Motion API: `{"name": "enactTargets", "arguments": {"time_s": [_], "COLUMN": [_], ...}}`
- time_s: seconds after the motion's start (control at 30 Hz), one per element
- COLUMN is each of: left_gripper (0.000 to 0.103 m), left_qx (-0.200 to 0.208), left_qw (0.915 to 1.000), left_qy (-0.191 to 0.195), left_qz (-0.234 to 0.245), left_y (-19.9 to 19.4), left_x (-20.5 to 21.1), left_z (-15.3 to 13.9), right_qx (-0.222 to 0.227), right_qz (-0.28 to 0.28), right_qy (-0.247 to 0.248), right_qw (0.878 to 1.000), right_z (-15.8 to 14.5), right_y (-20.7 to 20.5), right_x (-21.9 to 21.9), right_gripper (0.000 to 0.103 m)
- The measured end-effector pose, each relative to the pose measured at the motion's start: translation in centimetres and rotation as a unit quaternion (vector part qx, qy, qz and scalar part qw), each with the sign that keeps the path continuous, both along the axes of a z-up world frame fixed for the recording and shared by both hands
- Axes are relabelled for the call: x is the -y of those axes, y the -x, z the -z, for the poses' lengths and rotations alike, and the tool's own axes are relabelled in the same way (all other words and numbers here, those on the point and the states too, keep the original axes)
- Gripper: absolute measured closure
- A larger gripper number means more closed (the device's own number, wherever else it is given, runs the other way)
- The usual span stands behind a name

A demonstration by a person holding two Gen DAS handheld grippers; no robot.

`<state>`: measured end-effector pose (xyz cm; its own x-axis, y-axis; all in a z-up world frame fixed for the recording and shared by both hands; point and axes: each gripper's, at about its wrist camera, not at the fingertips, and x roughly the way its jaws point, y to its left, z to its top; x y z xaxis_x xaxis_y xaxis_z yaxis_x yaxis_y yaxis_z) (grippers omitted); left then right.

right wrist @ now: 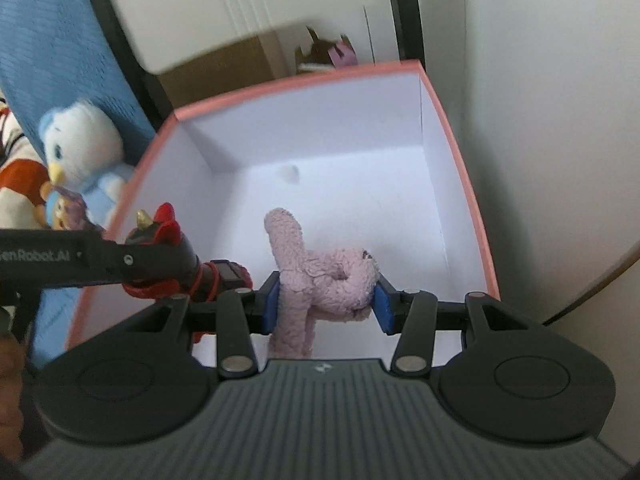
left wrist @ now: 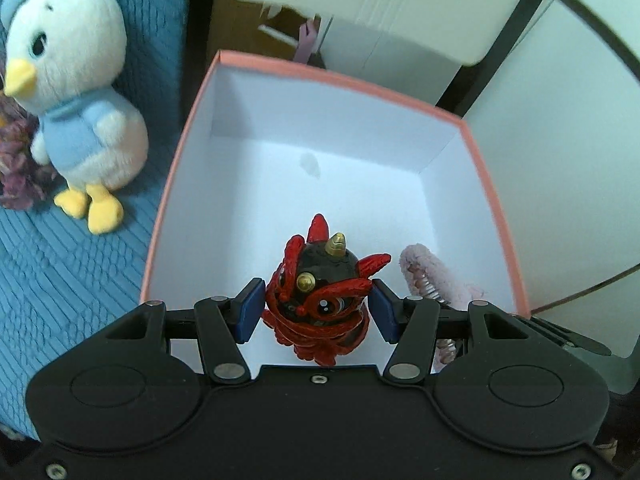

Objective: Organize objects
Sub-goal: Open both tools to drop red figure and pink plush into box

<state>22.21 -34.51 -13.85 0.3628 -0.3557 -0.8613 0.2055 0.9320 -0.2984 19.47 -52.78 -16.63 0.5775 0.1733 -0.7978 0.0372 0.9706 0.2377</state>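
Note:
A pink-rimmed box (left wrist: 196,104) with a white inside stands open in both views (right wrist: 452,120). My left gripper (left wrist: 316,308) is shut on a red and black horned figurine (left wrist: 320,300) and holds it over the box's near edge. My right gripper (right wrist: 324,300) is shut on a pink fuzzy plush (right wrist: 316,276) and holds it over the box beside the left gripper. The figurine also shows at the left of the right wrist view (right wrist: 160,232). The plush's ear shows in the left wrist view (left wrist: 424,268).
A white and blue plush penguin (left wrist: 76,92) stands on a blue quilt (left wrist: 60,280) left of the box. A purple fuzzy item (left wrist: 16,160) and other soft toys (right wrist: 24,188) lie beyond it. White furniture (left wrist: 400,12) and a cardboard box (right wrist: 224,68) stand behind.

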Motion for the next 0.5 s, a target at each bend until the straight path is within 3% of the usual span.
{"name": "enactTargets", "arguments": {"time_s": [0.23, 0.33, 0.5], "left_gripper": [0.049, 0.039, 0.038], "left_qx": [-0.016, -0.003, 0.017], "left_qw": [0.9997, 0.9998, 0.9996], "left_qy": [-0.012, -0.005, 0.006], "left_qz": [0.015, 0.019, 0.021], "left_y": [-0.2, 0.0, 0.8], "left_x": [0.7, 0.5, -0.2], "left_z": [2.0, 1.2, -0.6], "right_qx": [-0.018, -0.023, -0.006], "right_qz": [0.002, 0.003, 0.011], "right_qy": [-0.001, -0.011, -0.011], "right_qw": [1.0, 1.0, 1.0], "right_z": [1.8, 1.4, -0.9], "right_y": [-0.3, -0.5, 0.1], "right_x": [0.5, 0.5, 0.2], "right_gripper": [0.052, 0.048, 0.048]}}
